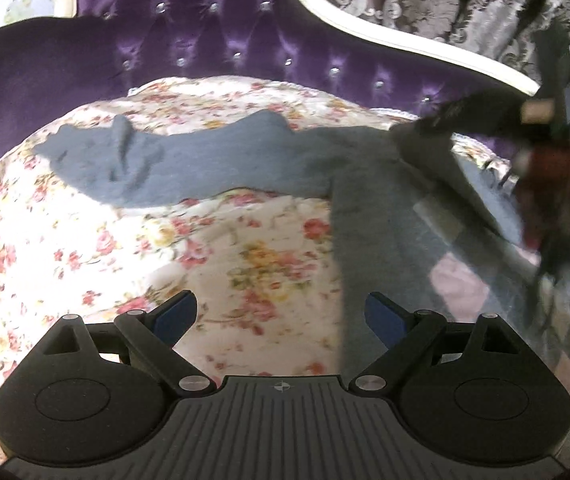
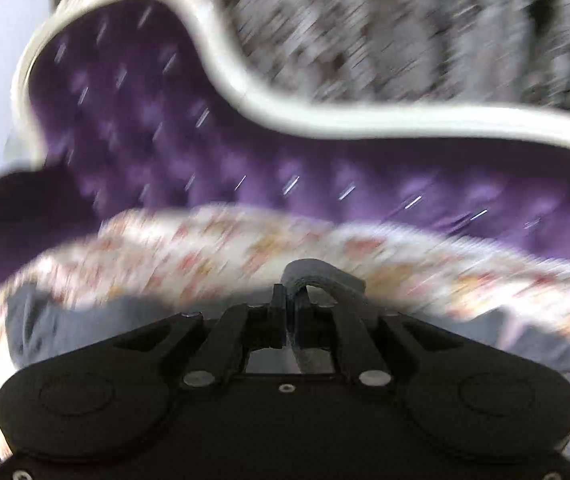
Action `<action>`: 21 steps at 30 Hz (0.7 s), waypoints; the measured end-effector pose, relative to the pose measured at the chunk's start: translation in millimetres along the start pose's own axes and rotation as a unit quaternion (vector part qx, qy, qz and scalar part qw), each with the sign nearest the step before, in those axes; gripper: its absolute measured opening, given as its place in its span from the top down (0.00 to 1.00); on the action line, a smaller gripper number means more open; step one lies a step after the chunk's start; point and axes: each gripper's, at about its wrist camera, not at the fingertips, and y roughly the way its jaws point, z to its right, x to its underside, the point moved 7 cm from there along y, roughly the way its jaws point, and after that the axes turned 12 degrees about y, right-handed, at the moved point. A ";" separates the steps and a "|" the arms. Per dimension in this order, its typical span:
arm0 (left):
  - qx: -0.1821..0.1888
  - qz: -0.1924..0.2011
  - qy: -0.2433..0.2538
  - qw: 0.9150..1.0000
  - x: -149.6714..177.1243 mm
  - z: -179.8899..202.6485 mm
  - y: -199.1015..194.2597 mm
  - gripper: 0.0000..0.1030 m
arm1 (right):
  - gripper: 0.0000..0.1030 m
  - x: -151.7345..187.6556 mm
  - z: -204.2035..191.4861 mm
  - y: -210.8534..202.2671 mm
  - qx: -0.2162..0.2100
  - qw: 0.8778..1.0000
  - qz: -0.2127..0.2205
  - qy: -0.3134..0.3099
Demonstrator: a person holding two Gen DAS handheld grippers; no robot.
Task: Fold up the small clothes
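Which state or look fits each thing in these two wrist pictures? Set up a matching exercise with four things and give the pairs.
Things:
1. left tongs
2. right tongs
3. grey garment
4. sofa back

States:
A. purple, tufted with shiny buttons
B. shut on a fold of grey cloth
C. open, nothing between the fingers
D. partly spread over the floral cover, one end lifted

Pairs: 1-C, 2-B, 3-D, 4-A
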 end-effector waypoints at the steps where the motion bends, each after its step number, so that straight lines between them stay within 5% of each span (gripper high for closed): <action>1: 0.000 -0.002 -0.002 1.000 0.5 -2.6 0.8 0.11 | 0.88 9.7 -6.9 9.0 -0.002 1.000 -0.009 -0.008; 5: -0.003 0.000 0.008 1.000 -3.4 -6.6 0.4 0.11 | 0.82 41.7 -21.8 14.0 -0.036 0.999 -0.037 -0.013; 7: -0.001 0.006 0.017 1.000 -10.2 -4.8 -0.4 0.11 | 0.59 45.0 -20.4 -1.4 -0.055 0.998 -0.025 -0.010; 9: 0.001 0.015 0.029 0.999 -21.2 0.8 -0.8 0.11 | 0.47 42.3 -6.3 -18.8 -0.061 0.998 -0.005 0.003; 11: 0.002 0.025 0.041 0.999 -34.0 9.0 0.7 0.11 | 0.46 37.4 16.0 -35.9 -0.060 0.998 0.005 0.022; 17: 0.009 0.056 0.079 0.995 -73.1 44.6 21.1 0.11 | 0.46 30.5 116.0 -82.0 0.024 0.995 0.032 0.086; 21: 0.018 0.054 0.095 0.994 -83.4 68.5 50.3 0.11 | 0.46 34.8 189.9 -103.0 0.103 0.982 0.045 0.149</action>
